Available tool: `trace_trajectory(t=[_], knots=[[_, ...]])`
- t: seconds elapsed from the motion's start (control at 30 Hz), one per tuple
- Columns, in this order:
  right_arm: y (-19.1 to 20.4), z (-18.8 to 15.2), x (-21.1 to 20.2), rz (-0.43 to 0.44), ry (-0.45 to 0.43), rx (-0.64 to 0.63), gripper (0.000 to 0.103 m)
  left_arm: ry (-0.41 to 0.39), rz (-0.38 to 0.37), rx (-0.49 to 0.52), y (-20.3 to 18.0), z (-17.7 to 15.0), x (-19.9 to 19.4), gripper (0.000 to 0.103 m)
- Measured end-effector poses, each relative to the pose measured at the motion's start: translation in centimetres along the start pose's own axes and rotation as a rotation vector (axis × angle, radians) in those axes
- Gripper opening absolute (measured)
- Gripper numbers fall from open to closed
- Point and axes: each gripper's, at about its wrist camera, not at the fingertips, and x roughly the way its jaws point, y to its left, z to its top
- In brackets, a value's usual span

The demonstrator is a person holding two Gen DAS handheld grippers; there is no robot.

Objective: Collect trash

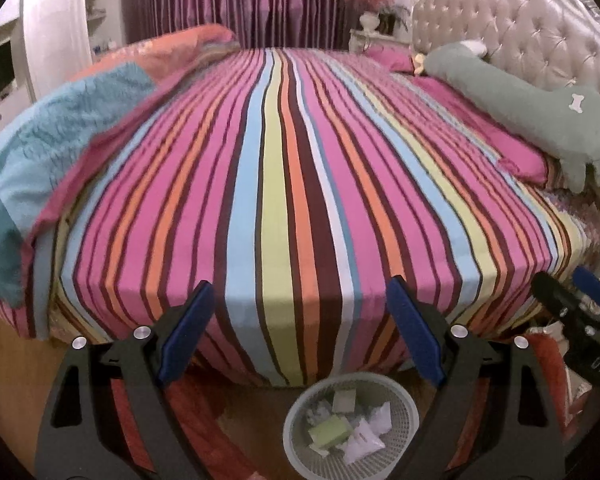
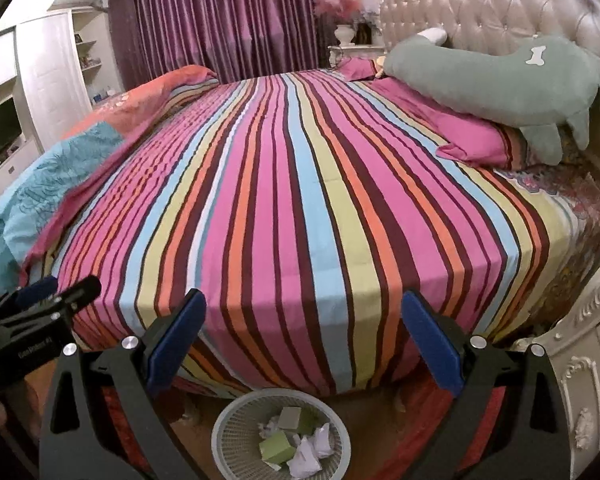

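Observation:
A pale mesh waste basket [image 1: 300, 404] [image 2: 228, 416] stands on the floor at the near edge of the bed. It holds green boxes [image 1: 329, 432] [image 2: 277, 448] and crumpled white paper [image 1: 364, 438] [image 2: 306, 456]. My left gripper [image 1: 300, 300] is open and empty, above the basket. My right gripper [image 2: 302, 312] is open and empty, also above the basket. The right gripper shows at the right edge of the left wrist view [image 1: 572, 300]. The left gripper shows at the left edge of the right wrist view [image 2: 48, 292].
A bed with a striped sheet [image 1: 284, 168] [image 2: 292, 184] fills both views. A blue and orange quilt [image 1: 52, 136] [image 2: 40, 184] lies bunched on its left. A green plush pillow [image 1: 540, 108] [image 2: 500, 80] leans on the tufted headboard [image 1: 520, 20]. A carved white nightstand [image 2: 588, 360] stands at right.

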Motion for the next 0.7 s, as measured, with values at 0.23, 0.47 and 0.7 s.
trace_trajectory(t=[0.23,0.47,0.7], knots=[[0.5,0.1,-0.6,-0.006,-0.015,-0.027,0.094,-0.055,-0.002,0.012,-0.3,1.0,-1.5,0.085],[0.5,0.4,-1.0,-0.005,-0.025,-0.027,0.094,-0.068,0.022,0.025,-0.6,1.1,-1.9,0.085],[0.4,0.5,-0.9,-0.005,-0.018,-0.022,0.094,-0.061,0.004,0.014,-0.6,1.2,-2.0,0.085]])
